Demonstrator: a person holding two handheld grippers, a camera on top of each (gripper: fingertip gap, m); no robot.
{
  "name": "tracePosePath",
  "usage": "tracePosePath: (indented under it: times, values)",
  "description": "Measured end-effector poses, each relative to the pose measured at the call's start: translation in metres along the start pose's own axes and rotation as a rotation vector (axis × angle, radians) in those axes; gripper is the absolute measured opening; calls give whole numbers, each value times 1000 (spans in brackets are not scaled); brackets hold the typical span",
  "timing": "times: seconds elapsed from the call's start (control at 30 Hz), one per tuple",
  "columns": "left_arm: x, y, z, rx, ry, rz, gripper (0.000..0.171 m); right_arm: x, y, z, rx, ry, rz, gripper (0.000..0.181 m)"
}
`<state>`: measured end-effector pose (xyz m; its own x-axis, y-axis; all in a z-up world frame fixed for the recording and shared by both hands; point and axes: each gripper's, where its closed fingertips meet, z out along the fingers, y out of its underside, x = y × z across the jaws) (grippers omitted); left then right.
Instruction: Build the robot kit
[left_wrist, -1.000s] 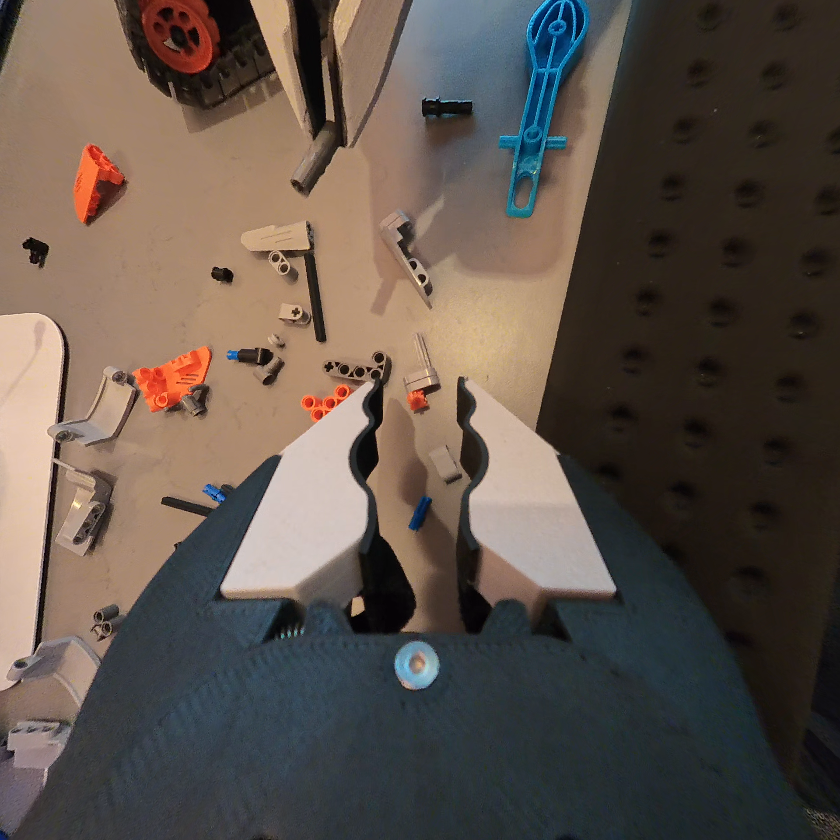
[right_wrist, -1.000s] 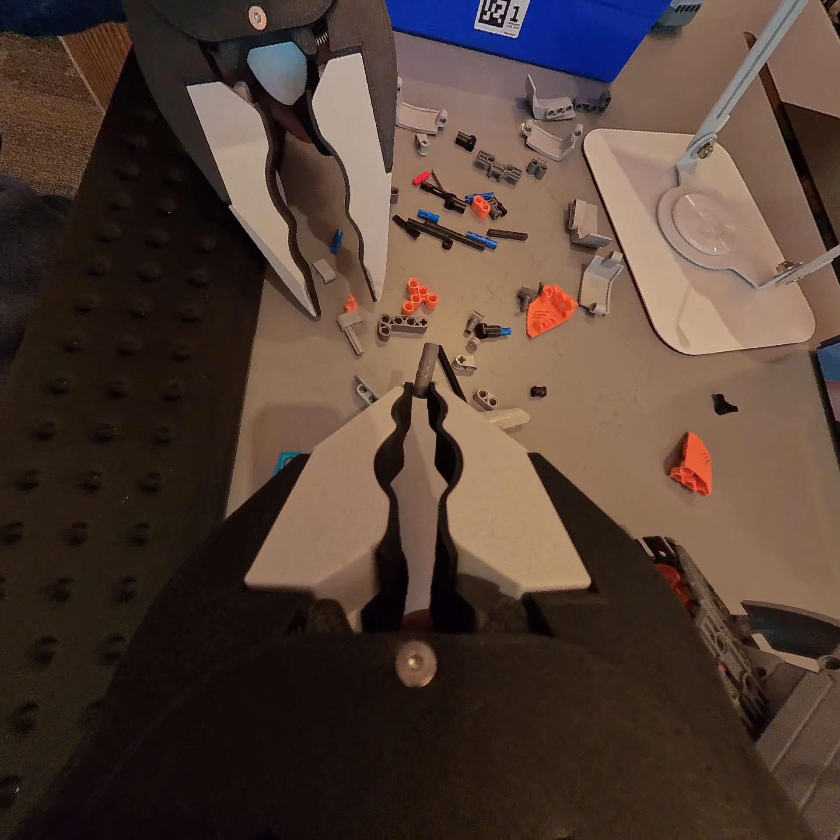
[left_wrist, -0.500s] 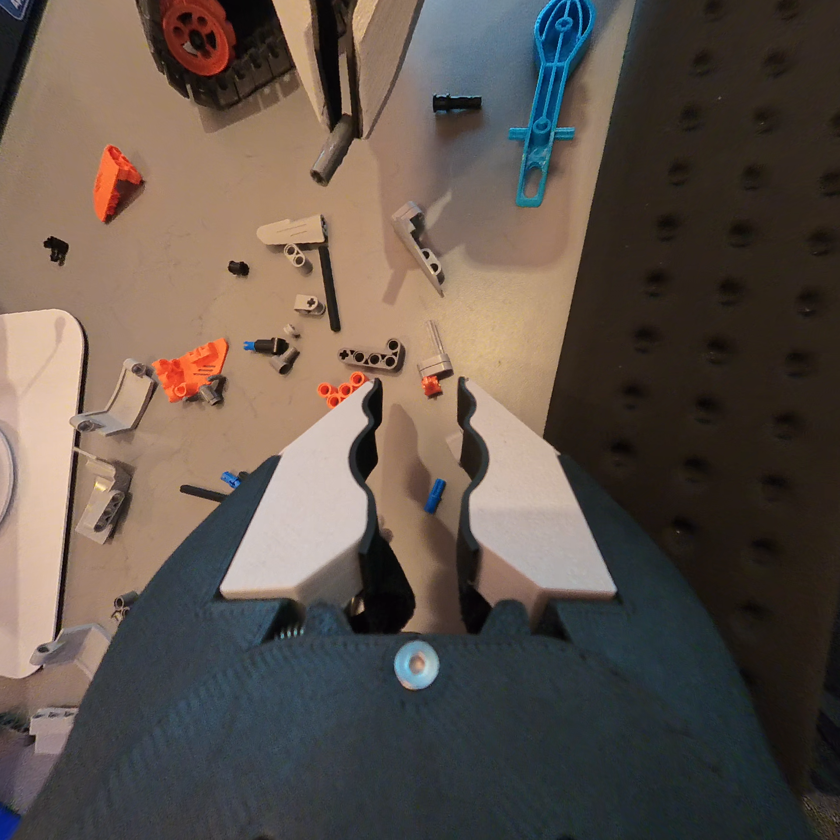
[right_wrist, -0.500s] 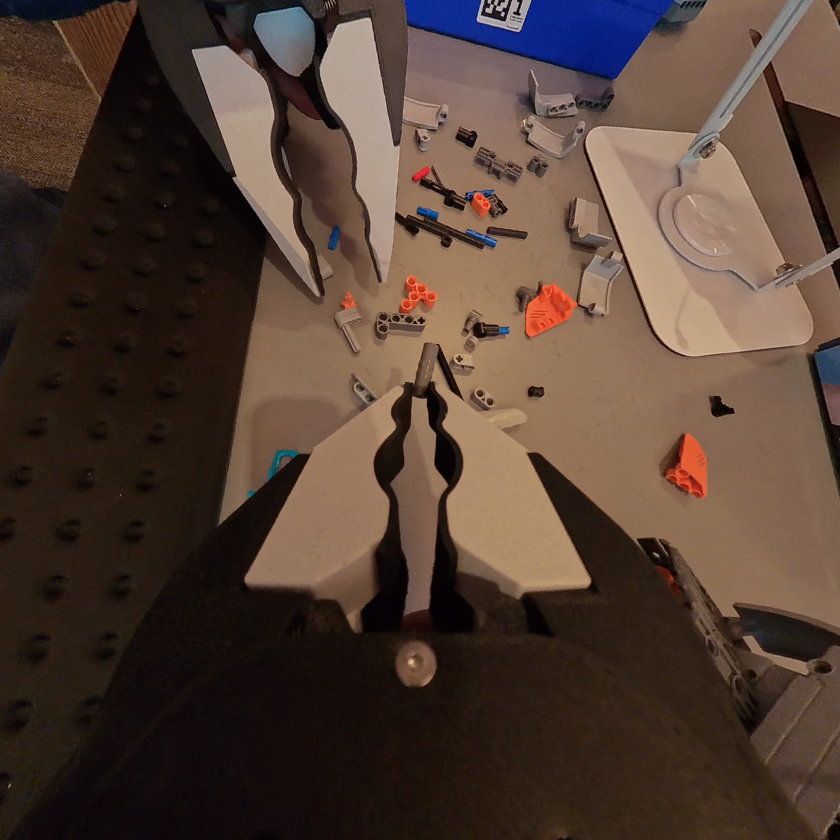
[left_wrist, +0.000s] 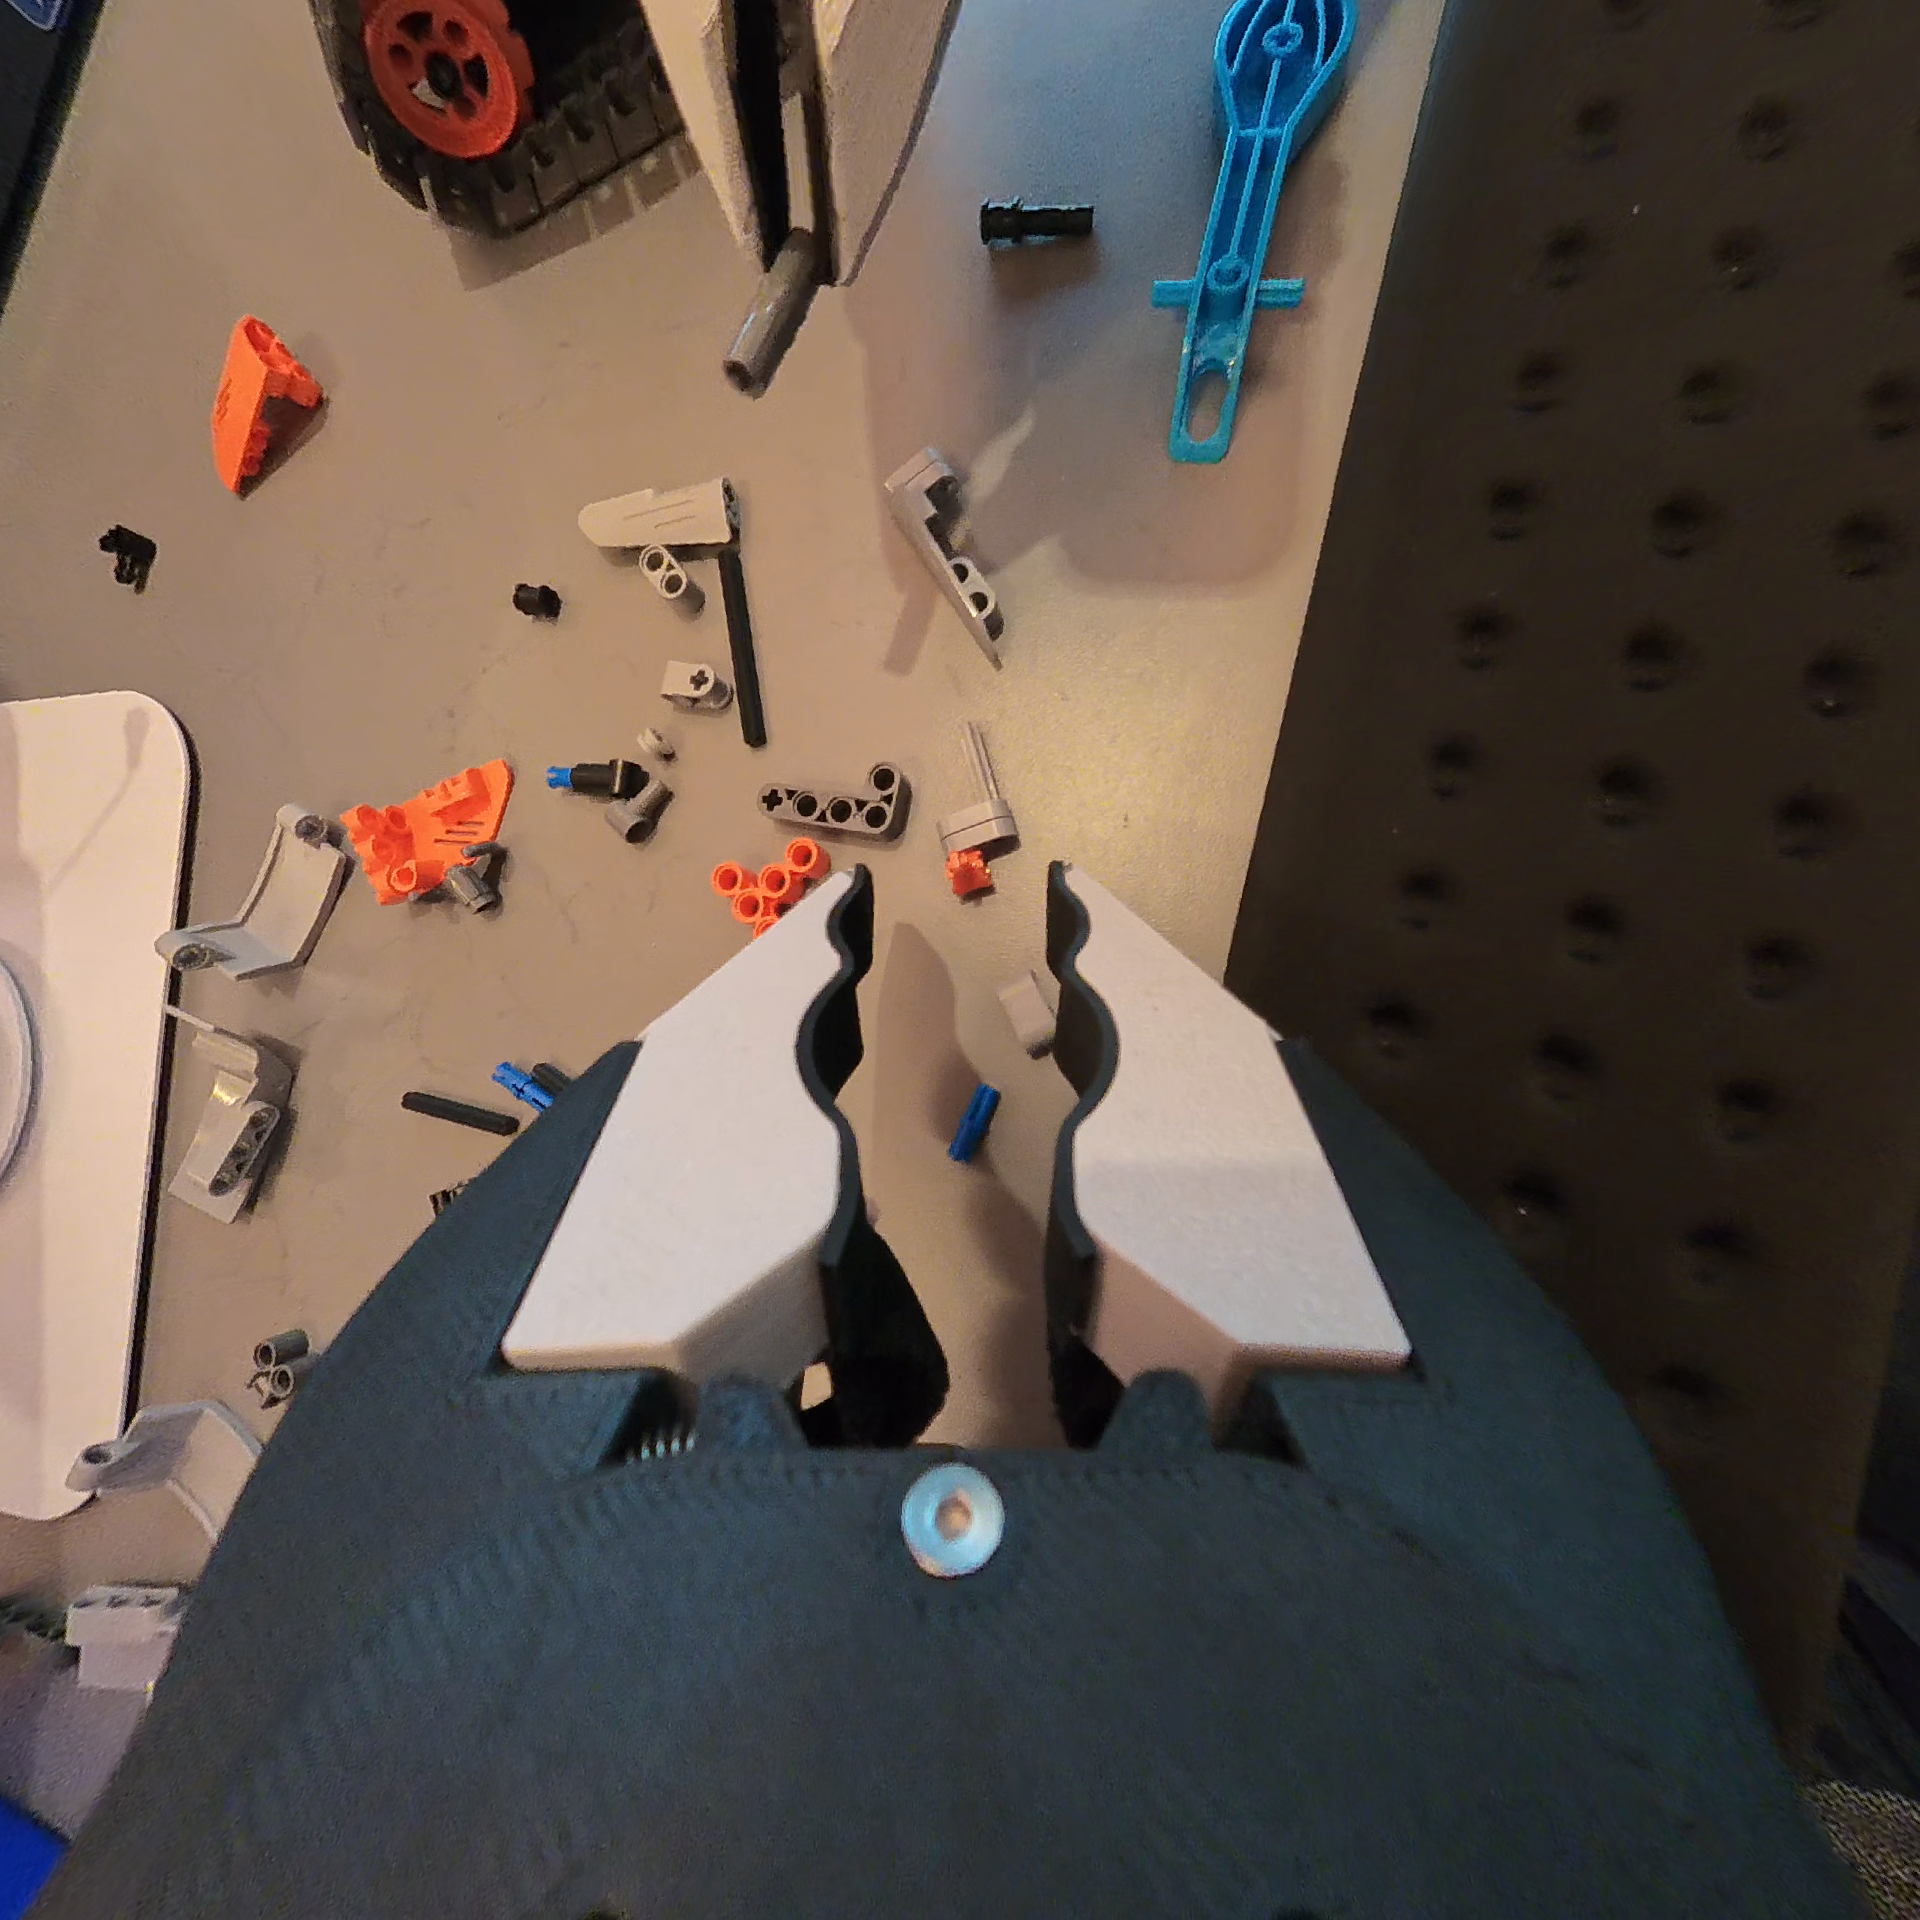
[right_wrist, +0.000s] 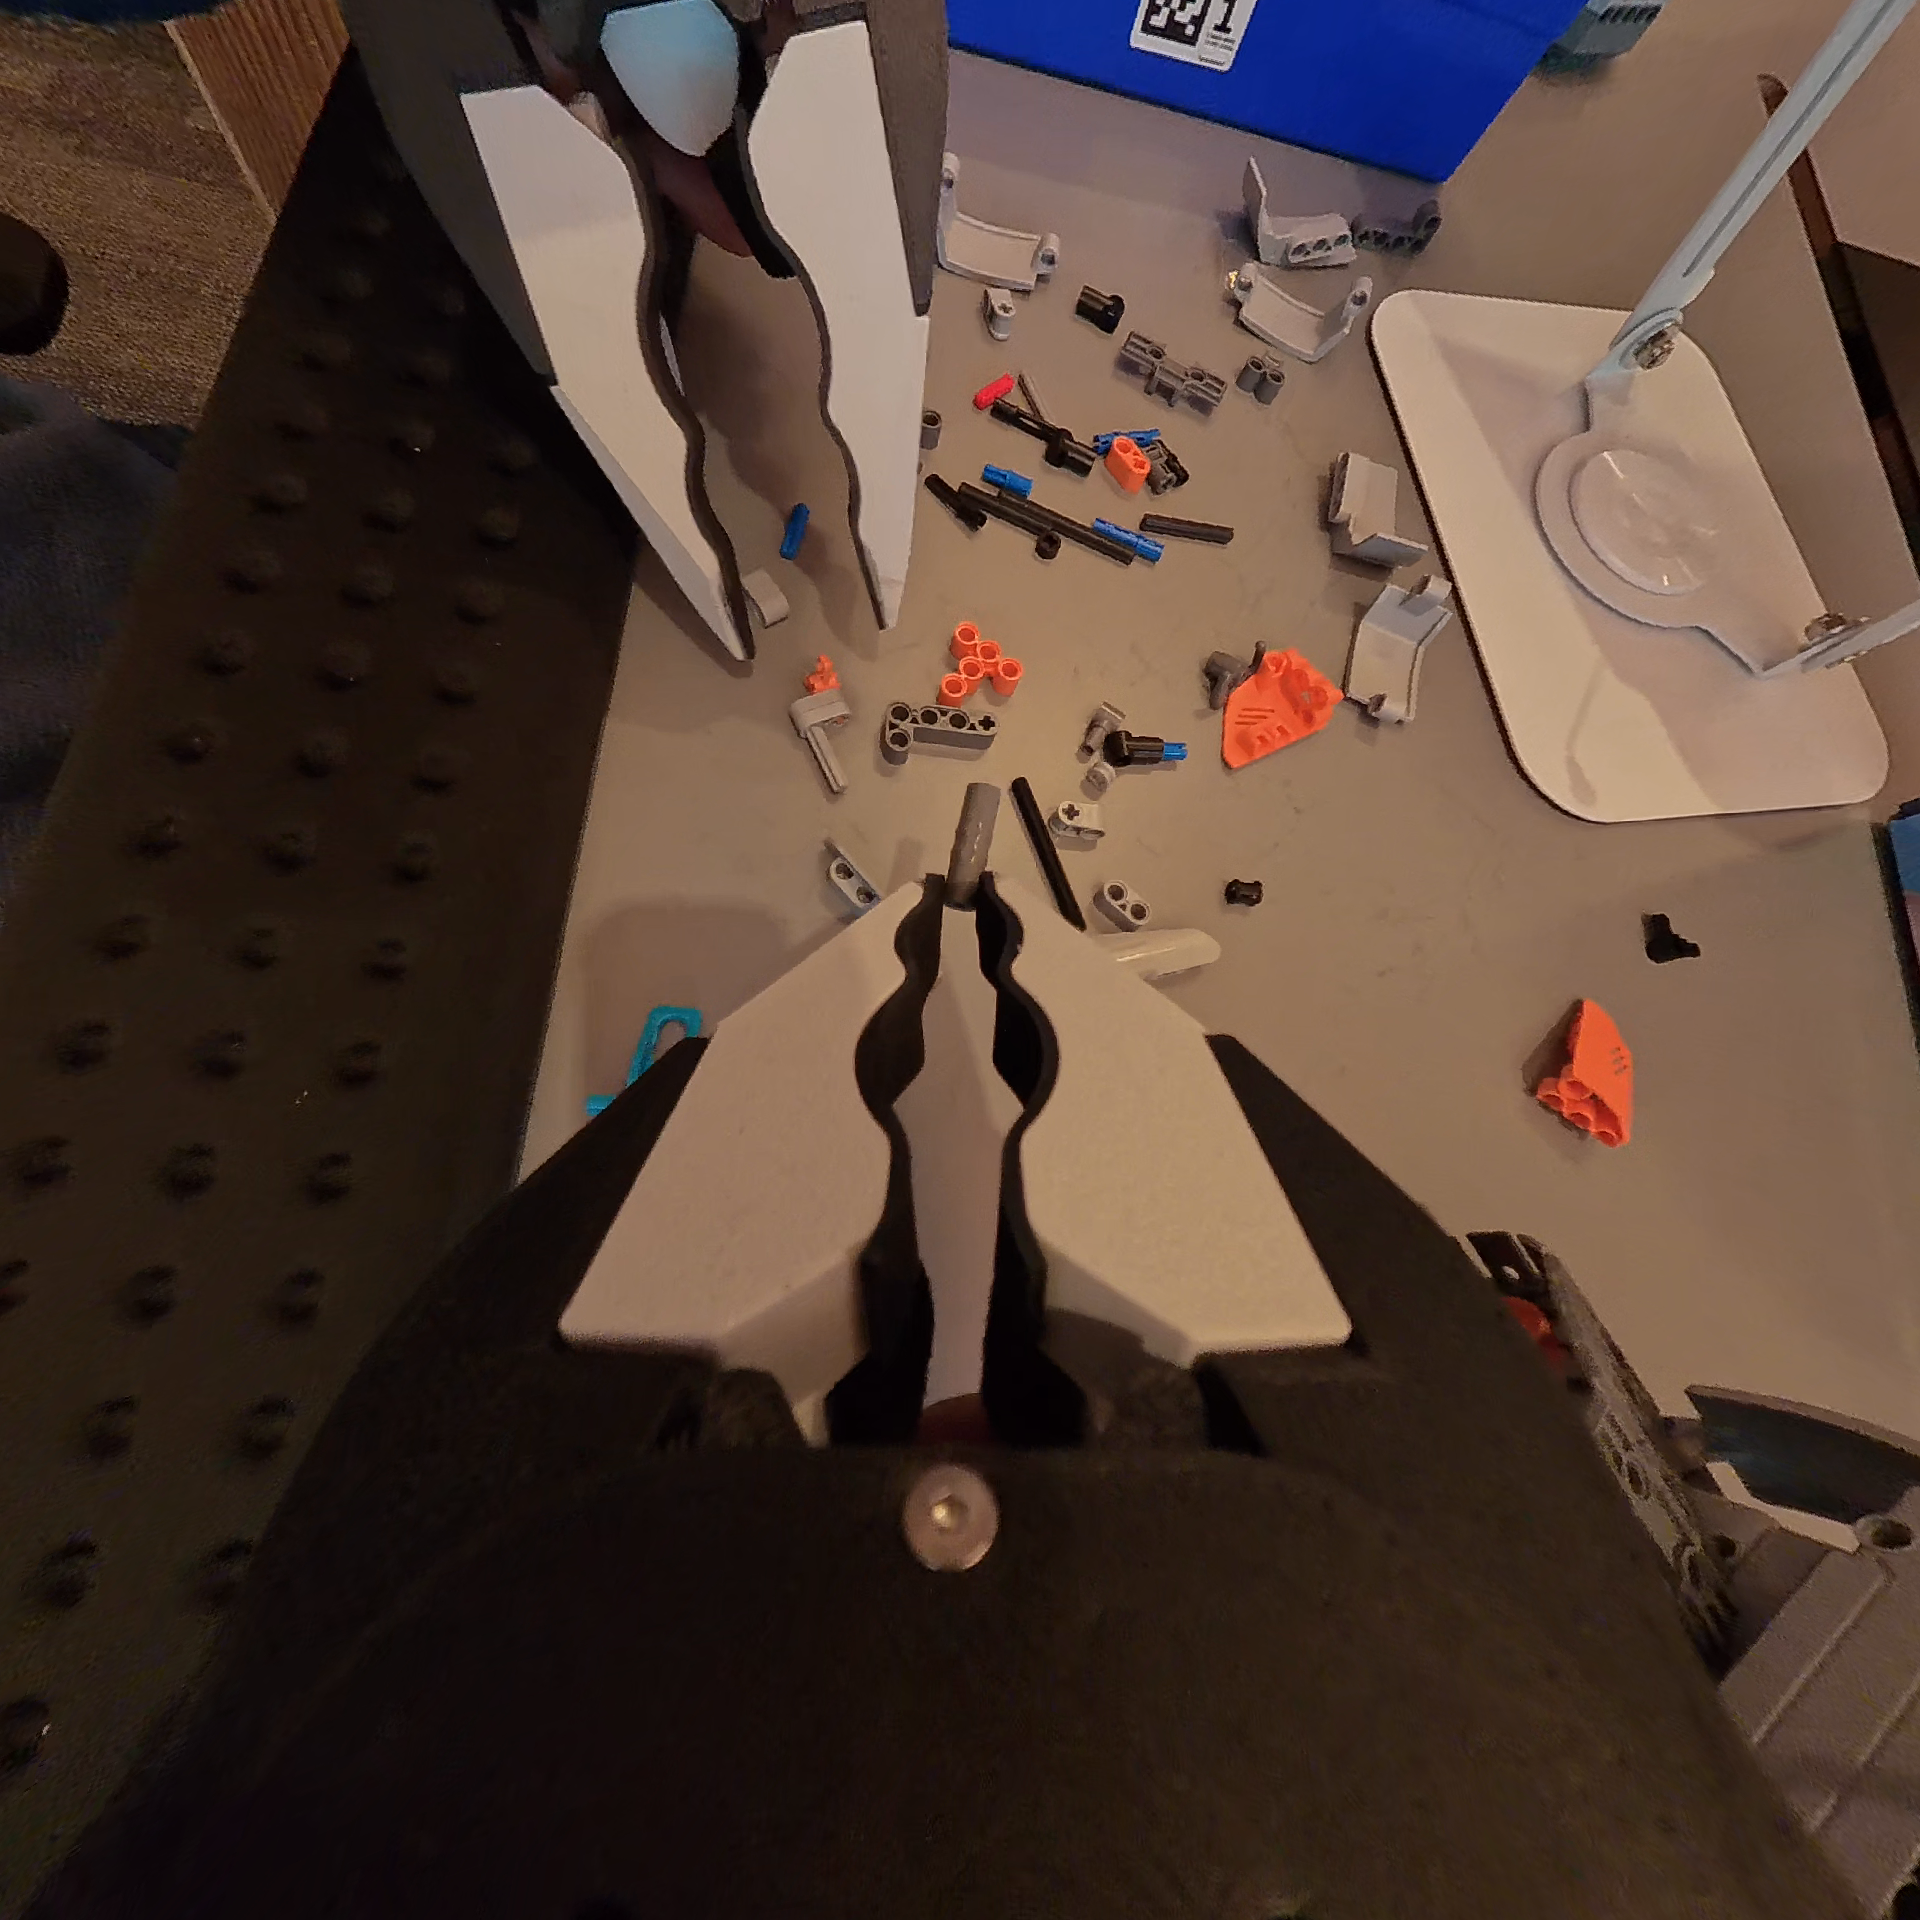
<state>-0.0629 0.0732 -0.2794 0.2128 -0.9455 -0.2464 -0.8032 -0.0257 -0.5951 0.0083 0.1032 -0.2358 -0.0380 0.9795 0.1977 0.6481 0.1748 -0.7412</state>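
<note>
In the left wrist view, the left gripper is hovering over the tabletop with its fingers spread apart and gripping nothing. The grey L-shaped beam is lying just beyond the fingertips. An orange connector cluster is sitting on the near side of that beam, and a grey axle piece is lying just to its right. Nearer the camera than the beam, a small blue pin is showing in the gap between the fingers, and a small grey piece is sitting just beside the right-hand finger. Well beyond the beam, the right gripper is pinching a dark grey pin, with a blue tool lying off to the right. Over the last second this view has barely been shifting. The left fingers are staying spread, and the blue pin is remaining between them.

In the right wrist view, the right gripper is clenching the dark grey pin, which is sticking out past the fingertips toward the L-shaped beam. The grip is unchanged from a second ago. Beyond the beam, the left gripper is hanging open over the blue pin. A white base plate is lying well to the beam's right.
</note>
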Motion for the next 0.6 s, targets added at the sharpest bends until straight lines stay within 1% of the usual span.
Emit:
tracePosePath:
  times: [0.37, 0.6]
  values:
    - [0, -3, 1, 10, -14, -13, 30, -5, 4, 1, -7, -33, -6, 4]
    - [-3, 1, -4, 5, -34, -29, 31, -8, 9, 1, -23, -59, -6, 4]
